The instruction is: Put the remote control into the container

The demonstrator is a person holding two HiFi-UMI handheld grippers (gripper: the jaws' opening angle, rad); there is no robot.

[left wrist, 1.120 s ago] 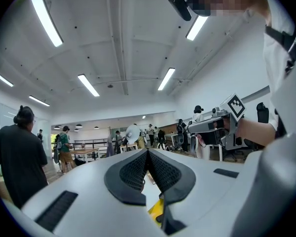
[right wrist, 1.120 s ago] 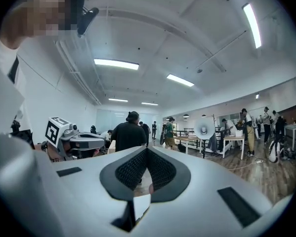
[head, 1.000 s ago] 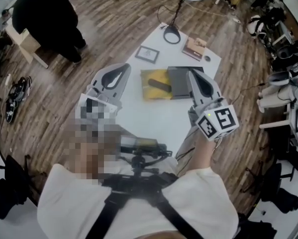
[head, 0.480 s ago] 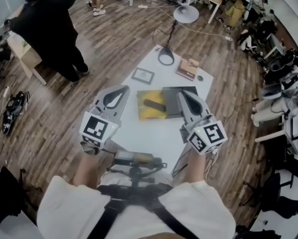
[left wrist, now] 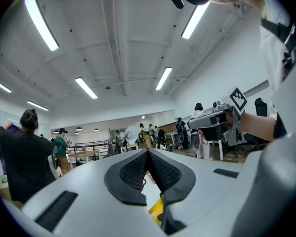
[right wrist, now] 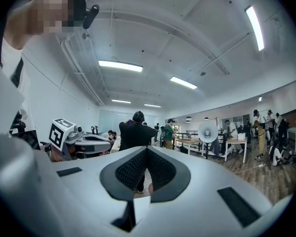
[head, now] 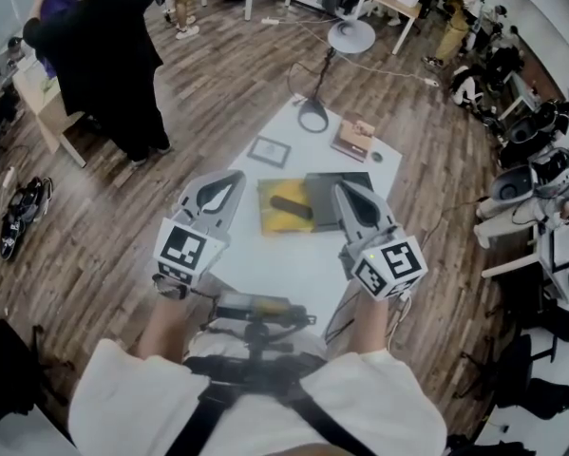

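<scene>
A black remote control [head: 291, 207] lies on a flat yellow container [head: 276, 218] in the middle of the white table [head: 284, 264]. A dark grey flat box [head: 330, 198] adjoins it on the right. My left gripper [head: 234, 179] hovers just left of the yellow container, jaws shut and empty; its own view [left wrist: 148, 152] points up into the room, with a yellow sliver [left wrist: 157, 209] below the jaws. My right gripper [head: 345, 191] is raised over the grey box, also shut on nothing [right wrist: 147, 149]. Neither touches the remote.
At the table's far end are a black desk lamp [head: 312, 114], a framed picture [head: 270, 150] and a small brown box [head: 354, 138]. A person in black [head: 113, 55] stands on the wooden floor at the back left. Chairs and equipment crowd the right side.
Both grippers have drawn slightly back toward me, still shut, while the view tilted up. The remote has not moved. The person in black has straightened up.
</scene>
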